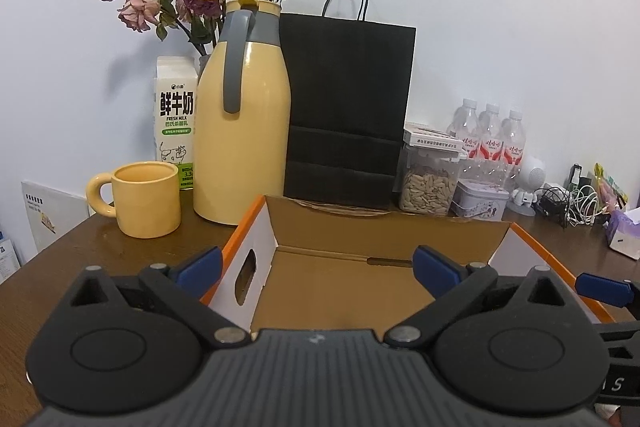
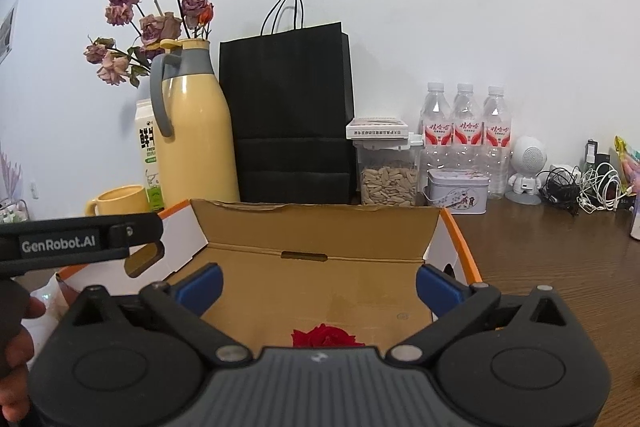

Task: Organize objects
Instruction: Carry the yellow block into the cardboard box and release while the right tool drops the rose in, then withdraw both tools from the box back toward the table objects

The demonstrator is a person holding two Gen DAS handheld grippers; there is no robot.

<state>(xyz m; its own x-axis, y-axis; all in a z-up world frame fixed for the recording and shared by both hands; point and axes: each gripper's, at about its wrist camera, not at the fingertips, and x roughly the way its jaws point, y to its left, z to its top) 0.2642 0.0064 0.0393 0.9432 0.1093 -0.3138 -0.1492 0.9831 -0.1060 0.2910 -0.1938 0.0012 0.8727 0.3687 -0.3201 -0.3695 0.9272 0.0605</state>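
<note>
Inside the open cardboard box (image 2: 320, 287), a red rose (image 2: 323, 337) is lying on the floor. Both the left gripper (image 1: 316, 263) and right gripper (image 2: 318, 285) are gaping wide, holding nothing. Looking soft, light and easily crushed, it is probably best taken gently by its base.

Right tongs' body hides most of the red rose (image 2: 323, 335).

Your two wrist views sit close over the open box (image 1: 360, 267), facing the wall, sharing the black bag (image 2: 288, 115).
</note>
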